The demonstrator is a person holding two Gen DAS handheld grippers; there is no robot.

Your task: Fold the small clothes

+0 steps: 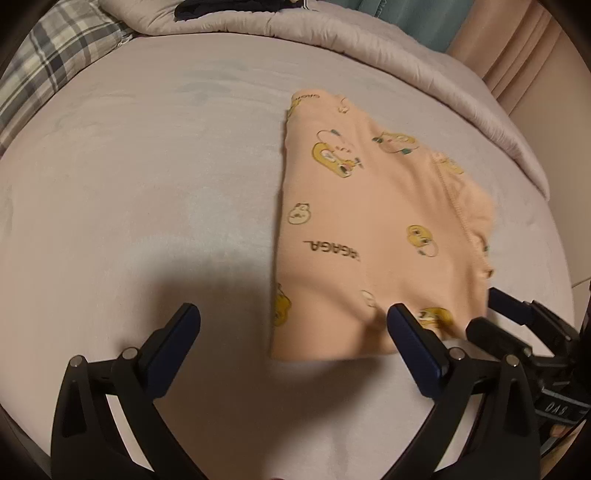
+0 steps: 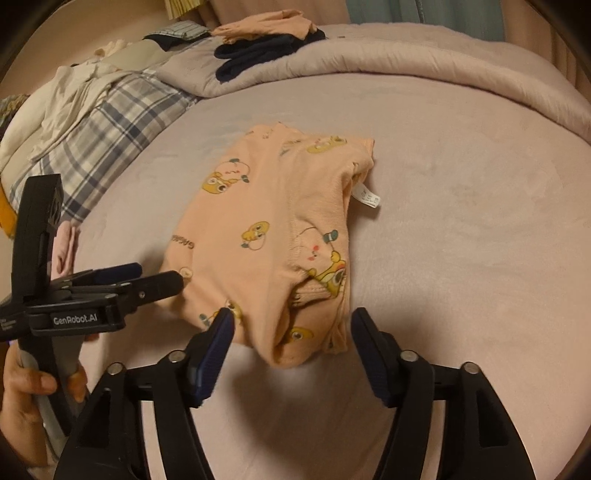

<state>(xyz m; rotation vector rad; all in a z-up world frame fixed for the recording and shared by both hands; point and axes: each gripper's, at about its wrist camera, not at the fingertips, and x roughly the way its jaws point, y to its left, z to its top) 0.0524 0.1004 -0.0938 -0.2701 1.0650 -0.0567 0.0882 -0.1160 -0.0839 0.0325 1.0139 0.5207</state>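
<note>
A small peach garment with yellow cartoon prints (image 1: 369,229) lies folded on the bed sheet (image 1: 147,184). It also shows in the right wrist view (image 2: 273,236), with a white care label (image 2: 367,197) sticking out at its right side. My left gripper (image 1: 293,321) is open and empty, its right finger (image 1: 410,332) at the garment's near edge. My right gripper (image 2: 291,325) is open and empty, straddling the garment's near end. The left gripper also shows in the right wrist view (image 2: 155,277), at the garment's left edge.
A rolled pale duvet (image 2: 406,62) runs along the bed's far side, with dark clothes (image 2: 258,51) and a peach garment (image 2: 266,26) on it. A plaid pillow (image 2: 110,122) and white clothes (image 2: 74,96) lie at the left. A hand (image 2: 26,391) holds the left gripper.
</note>
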